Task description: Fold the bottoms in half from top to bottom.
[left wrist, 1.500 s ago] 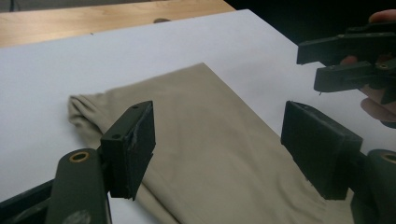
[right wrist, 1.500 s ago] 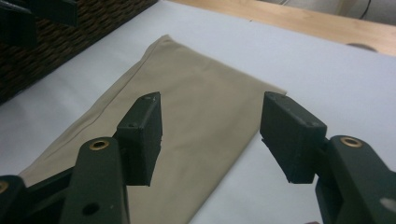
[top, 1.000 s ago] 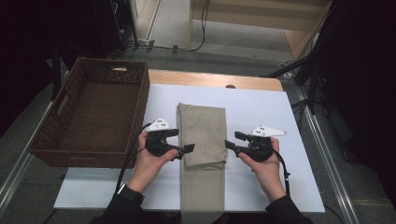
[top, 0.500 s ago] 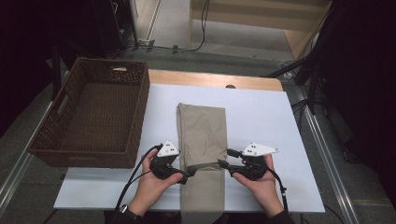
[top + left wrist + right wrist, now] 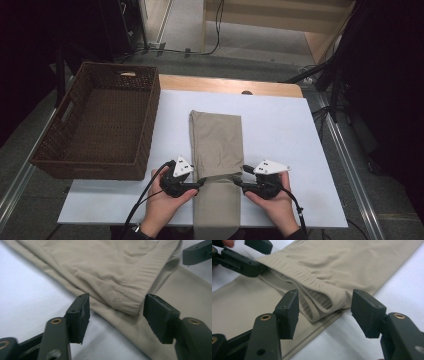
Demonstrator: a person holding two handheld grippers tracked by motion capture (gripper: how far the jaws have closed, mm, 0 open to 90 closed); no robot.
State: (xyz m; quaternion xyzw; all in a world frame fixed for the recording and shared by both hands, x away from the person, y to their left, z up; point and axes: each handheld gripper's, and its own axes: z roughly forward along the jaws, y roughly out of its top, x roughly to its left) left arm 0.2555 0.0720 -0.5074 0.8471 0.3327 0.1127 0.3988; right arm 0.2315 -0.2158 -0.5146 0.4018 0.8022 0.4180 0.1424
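Note:
A beige garment (image 5: 216, 140) lies folded lengthwise in the middle of the white table top (image 5: 290, 135), its lower part running over the near edge. Its upper layer ends in a ribbed hem (image 5: 147, 277) across the strip. My left gripper (image 5: 199, 184) sits at the hem's left corner. Its jaws have just been closing and stand apart with the folded corner (image 5: 127, 307) between them, pads clear of the cloth. At the hem's right corner is my right gripper (image 5: 239, 184), its jaws open around the looped fold (image 5: 324, 303), not pressing it.
A brown wicker basket (image 5: 145, 125) stands at the table's left side, close to my left hand (image 5: 165, 207). A wooden strip (image 5: 225, 85) borders the far edge. White table surface lies to the right of the garment.
Both hands have moved toward the near edge and down to the hem's corners. The left jaws have narrowed around the cloth corner.

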